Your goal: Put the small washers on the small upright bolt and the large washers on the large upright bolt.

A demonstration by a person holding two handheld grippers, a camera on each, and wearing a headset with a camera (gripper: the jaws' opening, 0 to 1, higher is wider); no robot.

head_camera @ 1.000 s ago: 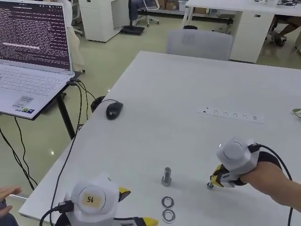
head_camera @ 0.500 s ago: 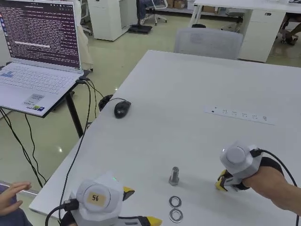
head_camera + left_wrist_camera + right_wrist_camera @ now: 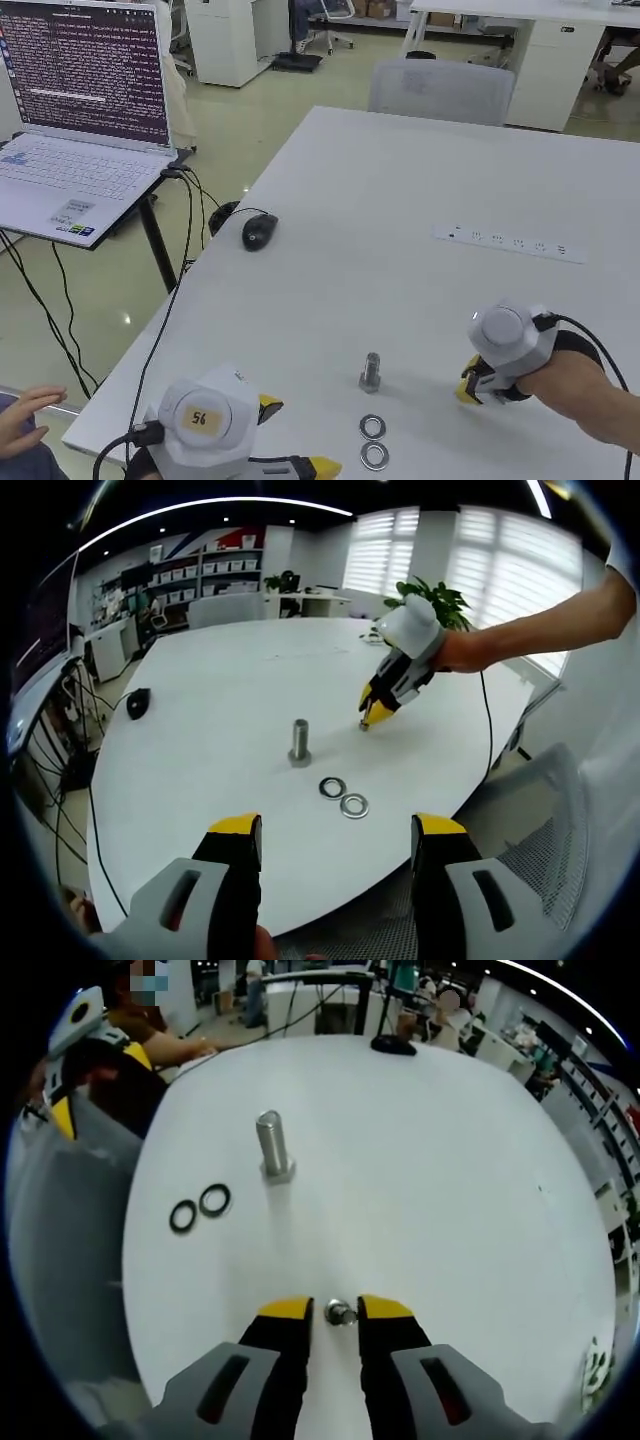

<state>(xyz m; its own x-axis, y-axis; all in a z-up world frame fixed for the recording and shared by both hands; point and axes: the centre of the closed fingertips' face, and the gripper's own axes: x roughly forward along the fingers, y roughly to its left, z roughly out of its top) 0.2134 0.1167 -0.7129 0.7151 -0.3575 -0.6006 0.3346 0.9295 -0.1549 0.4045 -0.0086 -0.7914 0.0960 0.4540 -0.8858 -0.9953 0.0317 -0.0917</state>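
A large upright bolt (image 3: 370, 372) (image 3: 299, 742) (image 3: 271, 1145) stands on the white table (image 3: 400, 200). Two metal washers (image 3: 373, 441) (image 3: 342, 796) (image 3: 198, 1207) lie flat side by side just in front of it. My right gripper (image 3: 468, 392) (image 3: 337, 1305) (image 3: 368, 712) points down at the table, to the right of the big bolt. Its jaws are nearly together, with the small bolt (image 3: 341, 1313) (image 3: 364, 724) upright between the tips. My left gripper (image 3: 293, 435) (image 3: 338, 825) is at the table's near edge, open wide, facing the washers with nothing in it.
A black mouse (image 3: 259, 231) with its cable lies near the table's left edge. A white power strip (image 3: 510, 243) lies further back. A laptop (image 3: 70, 110) stands on a stand to the left. A grey chair (image 3: 440, 90) is at the far edge.
The head camera has shifted a little. Both grippers, the bolts and the washers stay where they were.
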